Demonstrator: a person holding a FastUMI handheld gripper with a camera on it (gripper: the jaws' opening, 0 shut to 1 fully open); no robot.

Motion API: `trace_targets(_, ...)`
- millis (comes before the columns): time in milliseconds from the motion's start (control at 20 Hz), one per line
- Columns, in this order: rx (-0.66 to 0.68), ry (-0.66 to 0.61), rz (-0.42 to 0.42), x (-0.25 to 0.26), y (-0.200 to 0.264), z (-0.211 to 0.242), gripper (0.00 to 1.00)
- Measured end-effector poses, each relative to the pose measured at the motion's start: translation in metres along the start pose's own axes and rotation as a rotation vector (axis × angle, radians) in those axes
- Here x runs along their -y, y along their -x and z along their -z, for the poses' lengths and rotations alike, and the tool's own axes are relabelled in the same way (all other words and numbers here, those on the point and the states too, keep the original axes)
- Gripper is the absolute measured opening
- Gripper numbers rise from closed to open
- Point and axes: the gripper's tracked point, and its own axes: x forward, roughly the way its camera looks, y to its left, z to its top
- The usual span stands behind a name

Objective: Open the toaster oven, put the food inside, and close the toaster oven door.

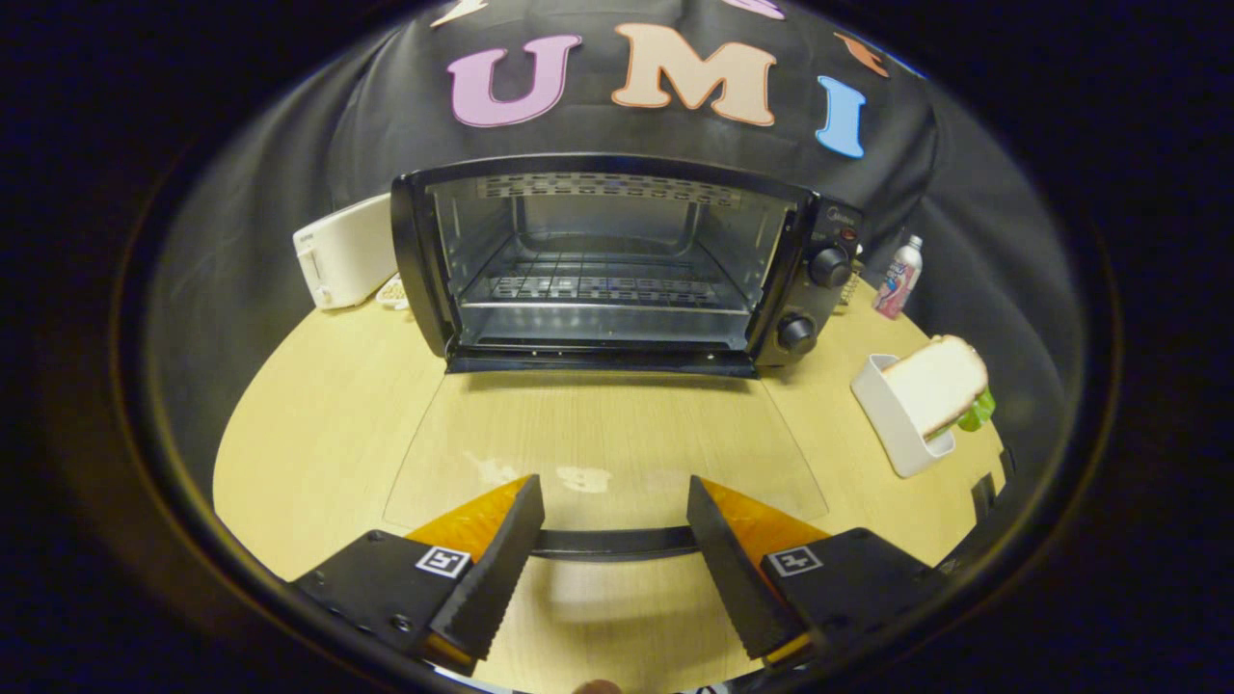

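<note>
on the wooden table (318,434), a black toaster oven (617,265) stands with its glass door (607,443) swung all the way down, lying flat on the table and reaching toward the camera. the door's dark handle bar (612,545) runs across at its near edge, and the hand-held gripper (612,501) sits right at it with its two fingers spread wide apart, one on each side of the middle stretch of the bar; the bar crosses the gap between them and neither finger presses on it. inside the oven cavity a wire rack (598,284) spans the lower part, with nothing on it. two round knobs (829,267) sit one above the other on the oven's right panel. the food, a sandwich (937,386) of white bread with a bit of green leaf showing at its lower edge, leans in a small white holder (897,429) on the table to the right of the open door, well apart from the fingers and nearer the camera than the oven's front. beyond it, near the oven's right rear corner, stands a small bottle (898,278) with a pink label. to the left of the oven, just beside it, sits a white toaster (342,253).
</note>
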Motion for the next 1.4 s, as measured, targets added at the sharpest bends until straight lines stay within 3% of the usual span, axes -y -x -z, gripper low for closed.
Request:
trace_targets(400, 0.059, -0.036, -0.063, -0.005, 0.013, -0.028, 0.96)
trace_targets(550, 0.136, -0.118, -0.028, 0.017, 0.026, -0.060, 0.96)
trace_targets(750, 0.239, -0.228, 0.070, 0.075, 0.040, -0.105, 0.96)
trace_targets(1000, 0.327, -0.311, 0.267, 0.185, 0.051, -0.139, 0.96)
trace_targets(1250, 0.364, -0.445, 0.424, 0.288, 0.059, -0.141, 0.95)
trace_targets(1400, 0.350, -0.522, 0.450, 0.329, 0.053, -0.123, 0.95)
